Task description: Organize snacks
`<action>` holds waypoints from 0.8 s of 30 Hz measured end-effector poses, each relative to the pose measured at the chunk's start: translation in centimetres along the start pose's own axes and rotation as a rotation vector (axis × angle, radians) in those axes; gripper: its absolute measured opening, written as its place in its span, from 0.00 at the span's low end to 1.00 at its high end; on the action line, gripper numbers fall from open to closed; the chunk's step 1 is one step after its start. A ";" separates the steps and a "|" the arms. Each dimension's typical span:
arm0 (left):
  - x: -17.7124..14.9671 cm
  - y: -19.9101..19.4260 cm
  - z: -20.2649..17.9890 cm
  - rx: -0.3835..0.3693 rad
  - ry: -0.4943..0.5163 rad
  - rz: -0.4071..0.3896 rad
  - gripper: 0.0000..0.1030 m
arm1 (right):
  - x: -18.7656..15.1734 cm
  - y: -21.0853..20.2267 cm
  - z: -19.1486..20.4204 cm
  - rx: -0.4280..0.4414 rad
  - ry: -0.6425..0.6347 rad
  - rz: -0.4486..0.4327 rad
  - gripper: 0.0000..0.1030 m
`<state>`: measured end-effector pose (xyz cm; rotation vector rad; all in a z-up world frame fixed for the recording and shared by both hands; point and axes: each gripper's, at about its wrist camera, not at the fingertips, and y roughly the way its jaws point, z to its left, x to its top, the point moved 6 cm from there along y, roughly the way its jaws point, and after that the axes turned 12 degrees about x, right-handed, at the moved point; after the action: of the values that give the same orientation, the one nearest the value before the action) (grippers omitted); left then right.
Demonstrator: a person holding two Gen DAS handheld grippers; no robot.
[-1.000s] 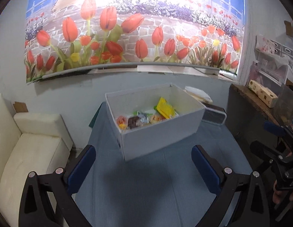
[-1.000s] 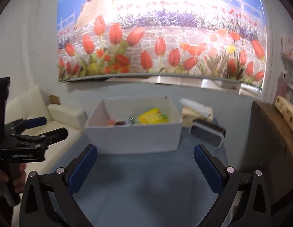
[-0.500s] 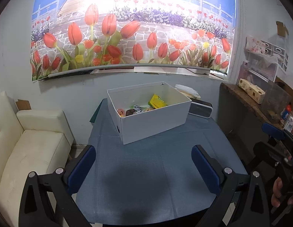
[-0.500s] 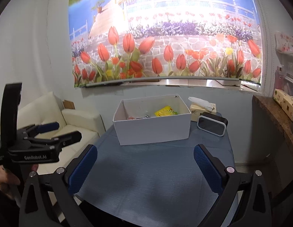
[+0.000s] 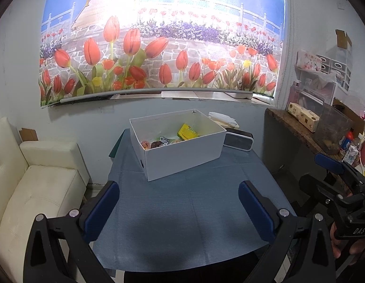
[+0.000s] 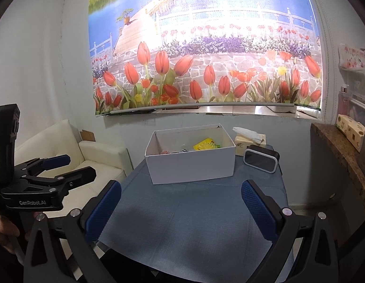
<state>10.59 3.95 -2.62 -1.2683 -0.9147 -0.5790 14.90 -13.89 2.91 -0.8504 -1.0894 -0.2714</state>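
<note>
Snacks sit inside the white cardboard box (image 5: 182, 155) at the far end of the table (image 5: 182, 212), which is covered in blue-grey cloth. Visible in the box: yellow packet (image 5: 187, 132) leaning against the far-right inner side, a few small wrapped pieces (image 5: 156, 143) along the near-left wall. Right wrist view shows the same yellow packet (image 6: 205, 144); the rest is mostly hidden by the box wall (image 6: 192, 165).

Left gripper (image 5: 179, 207): jaws spread wide, nothing between the blue pads (image 5: 102, 210), held over the near part of the table, well apart from the box. Right gripper (image 6: 181, 208): also spread wide and empty, blue pads (image 6: 258, 210) over the near table edge, box well ahead of it.

Each gripper shows up in the other's view: right one at the right edge (image 5: 335, 188), left one at the left edge (image 6: 41, 179), both with fingers apart. Part of a hand is visible on each handle.

Right of the box: black-and-grey clock-like device (image 6: 261, 161) just beside the far-right corner, tissue box (image 6: 249, 141) behind it by the wall. Cream sofa (image 5: 36, 188) left of the table. Tulip poster (image 5: 159, 47) on the far wall. Dark wooden shelf (image 5: 295, 127) on the right holds a patterned carton (image 5: 304, 116) and a clear container (image 5: 333, 129).
</note>
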 end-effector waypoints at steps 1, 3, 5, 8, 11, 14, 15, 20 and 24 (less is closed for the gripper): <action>0.0 -0.1 0.0 0.004 0.002 -0.003 1.00 | 0.0 0.0 -0.1 -0.002 0.004 0.002 1.00; 0.1 -0.1 -0.1 0.003 0.005 -0.002 1.00 | -0.1 0.0 -0.2 -0.002 0.008 0.005 1.00; 0.1 -0.1 -0.2 0.004 0.007 -0.001 1.00 | -0.1 0.0 -0.3 -0.003 0.008 0.005 1.00; 0.1 0.1 -0.3 0.004 0.009 0.004 1.00 | -0.2 0.1 -0.3 -0.006 0.013 0.009 1.00; 0.0 0.1 -0.2 0.008 0.008 0.007 1.00 | -0.2 0.0 -0.3 -0.004 0.013 0.010 1.00; 0.0 0.1 -0.2 0.007 0.008 0.008 1.00 | -0.2 0.0 -0.3 0.001 0.011 0.010 1.00; 0.0 0.1 -0.2 0.005 0.009 0.009 1.00 | -0.2 0.0 -0.3 0.002 0.012 0.009 1.00; -0.1 0.0 -0.2 0.009 0.010 0.012 1.00 | -0.2 0.0 -0.3 0.007 0.013 0.009 1.00; -0.1 0.0 -0.1 0.012 0.011 0.012 1.00 | -0.2 0.1 -0.3 0.006 0.012 0.012 1.00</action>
<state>10.54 3.82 -2.73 -1.2576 -0.8999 -0.5699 15.06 -14.06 2.63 -0.8481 -1.0732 -0.2629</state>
